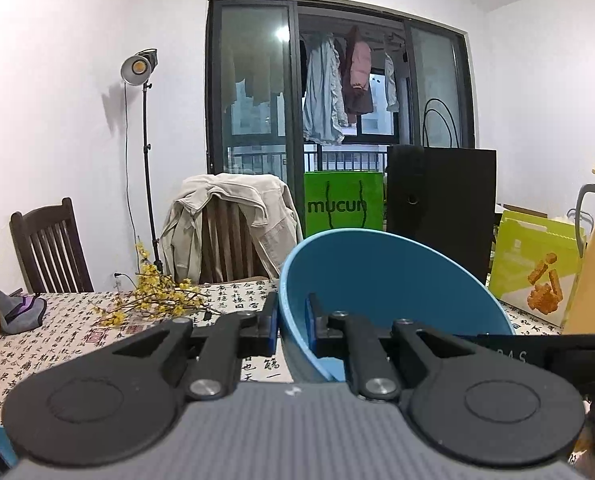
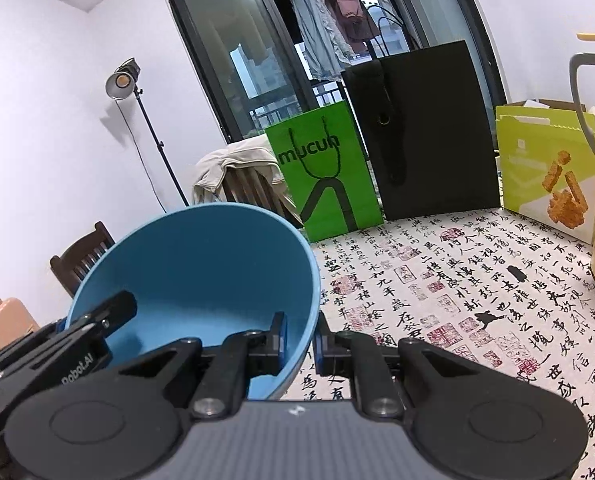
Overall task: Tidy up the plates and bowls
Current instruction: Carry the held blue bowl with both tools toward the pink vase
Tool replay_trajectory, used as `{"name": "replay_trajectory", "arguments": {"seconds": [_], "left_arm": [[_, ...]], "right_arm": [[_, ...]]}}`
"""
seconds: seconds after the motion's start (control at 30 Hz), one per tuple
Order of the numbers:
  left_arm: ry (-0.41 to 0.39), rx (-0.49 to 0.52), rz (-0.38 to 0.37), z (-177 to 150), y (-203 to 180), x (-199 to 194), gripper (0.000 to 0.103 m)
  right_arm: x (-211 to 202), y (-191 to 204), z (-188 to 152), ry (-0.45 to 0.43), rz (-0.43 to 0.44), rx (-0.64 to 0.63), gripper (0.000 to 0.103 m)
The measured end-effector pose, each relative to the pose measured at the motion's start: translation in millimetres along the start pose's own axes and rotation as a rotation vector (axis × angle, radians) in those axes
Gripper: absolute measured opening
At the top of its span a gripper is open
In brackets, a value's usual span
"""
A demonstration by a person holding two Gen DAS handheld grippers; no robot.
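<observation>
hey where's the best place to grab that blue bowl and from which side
By the rim. The blue bowl is thin-walled and wide, so one finger goes inside and one outside the wall. The left gripper and right gripper each clamp it that way, on opposite sides, coming in low.

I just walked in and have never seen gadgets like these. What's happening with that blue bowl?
A person is working two hand-held grippers, and both are clamped on the rim of one blue bowl. The left gripper pinches one side of the rim, the right gripper the opposite side, each with one finger inside and one outside. The bowl is tilted, above the calligraphy-print tablecloth. Shopping bags and a yellow jug stand at the far side. No plates are in view.
</observation>
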State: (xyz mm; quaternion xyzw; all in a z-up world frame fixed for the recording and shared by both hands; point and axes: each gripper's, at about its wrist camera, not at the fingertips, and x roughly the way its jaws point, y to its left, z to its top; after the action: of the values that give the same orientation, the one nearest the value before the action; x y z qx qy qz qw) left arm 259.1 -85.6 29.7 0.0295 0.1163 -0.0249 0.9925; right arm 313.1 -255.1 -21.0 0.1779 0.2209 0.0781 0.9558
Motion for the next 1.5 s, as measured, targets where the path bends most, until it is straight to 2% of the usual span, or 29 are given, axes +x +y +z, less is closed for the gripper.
{"name": "replay_trajectory", "arguments": {"seconds": [0.3, 1.5], "left_arm": [[-0.03, -0.011, 0.025, -4.5, 18.3, -11.1, 0.013], [-0.059, -0.12, 0.092, -15.5, 90.5, -35.0, 0.014]], "right_arm": [[-2.7, 20.8, -9.5, -0.012, 0.015, -0.031, 0.013], [13.4, 97.6, -35.0, 0.024, 0.104, -0.144, 0.013]]}}
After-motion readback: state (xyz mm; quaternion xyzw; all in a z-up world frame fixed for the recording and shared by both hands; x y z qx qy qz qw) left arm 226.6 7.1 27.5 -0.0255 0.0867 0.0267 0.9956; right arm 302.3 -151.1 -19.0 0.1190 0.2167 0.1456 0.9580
